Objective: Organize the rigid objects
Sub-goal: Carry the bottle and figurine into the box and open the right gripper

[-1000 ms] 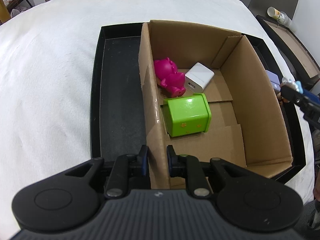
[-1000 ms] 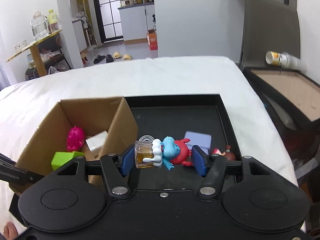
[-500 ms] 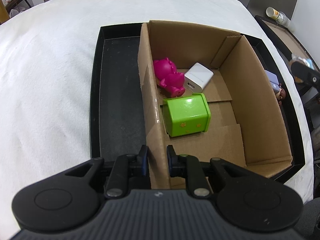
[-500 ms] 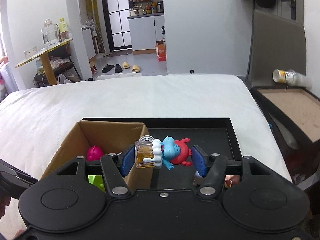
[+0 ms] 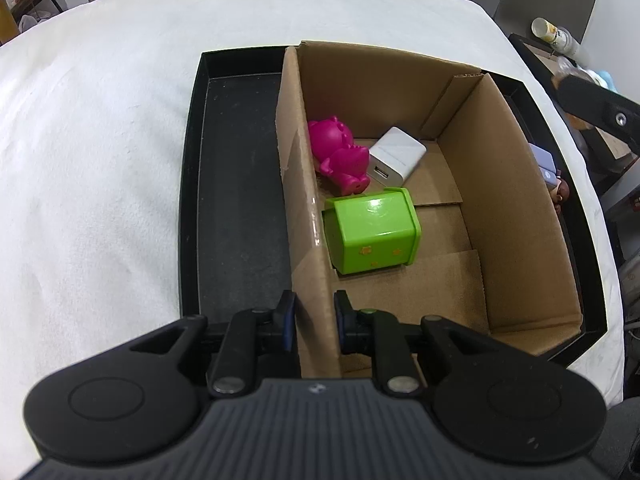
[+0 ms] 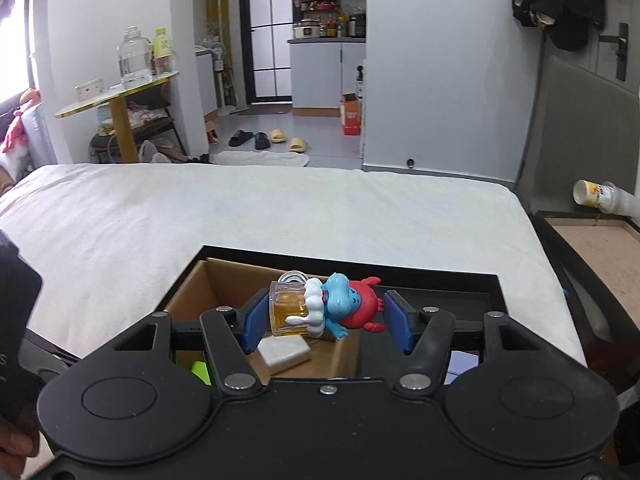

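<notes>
On the white bedspread (image 5: 100, 160), left hand-held gripper (image 5: 315, 316) pinches cardboard box (image 5: 304, 208) wall; right hand-held gripper (image 6: 326, 316) seemingly clamps figurine (image 6: 340, 304).

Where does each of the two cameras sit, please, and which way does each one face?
Left wrist: on the left gripper, looking down into the brown cardboard box; its fingers straddle the box's wall.
Right wrist: on the right gripper, facing across the white bed toward a kitchen, carrying a blue and red cartoon figurine with an amber mug.
Shared: box, white rectangular charger, green plastic block.
</notes>
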Action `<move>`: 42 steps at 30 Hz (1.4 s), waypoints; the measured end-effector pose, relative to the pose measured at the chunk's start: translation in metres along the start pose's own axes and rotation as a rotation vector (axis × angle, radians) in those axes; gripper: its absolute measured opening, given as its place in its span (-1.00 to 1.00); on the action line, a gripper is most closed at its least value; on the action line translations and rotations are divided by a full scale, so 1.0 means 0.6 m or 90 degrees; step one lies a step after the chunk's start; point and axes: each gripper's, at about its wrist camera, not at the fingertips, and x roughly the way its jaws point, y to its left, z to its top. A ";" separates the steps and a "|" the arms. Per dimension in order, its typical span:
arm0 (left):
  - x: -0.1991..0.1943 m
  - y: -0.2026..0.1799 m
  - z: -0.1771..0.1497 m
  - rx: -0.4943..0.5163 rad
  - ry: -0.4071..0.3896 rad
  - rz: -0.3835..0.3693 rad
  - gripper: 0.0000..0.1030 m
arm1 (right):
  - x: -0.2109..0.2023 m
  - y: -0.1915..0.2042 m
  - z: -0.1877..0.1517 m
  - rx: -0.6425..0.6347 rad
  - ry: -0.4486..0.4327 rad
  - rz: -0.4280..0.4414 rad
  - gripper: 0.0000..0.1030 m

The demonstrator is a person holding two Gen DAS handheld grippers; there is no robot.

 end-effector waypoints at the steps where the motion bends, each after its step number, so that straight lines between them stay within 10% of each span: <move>1: 0.000 -0.001 0.000 0.001 0.000 0.000 -0.67 | 0.001 0.005 0.000 -0.003 -0.001 0.001 0.15; 42: 0.002 0.000 -0.004 0.012 -0.009 -0.021 -0.58 | 0.015 0.027 -0.026 -0.132 0.045 -0.035 0.55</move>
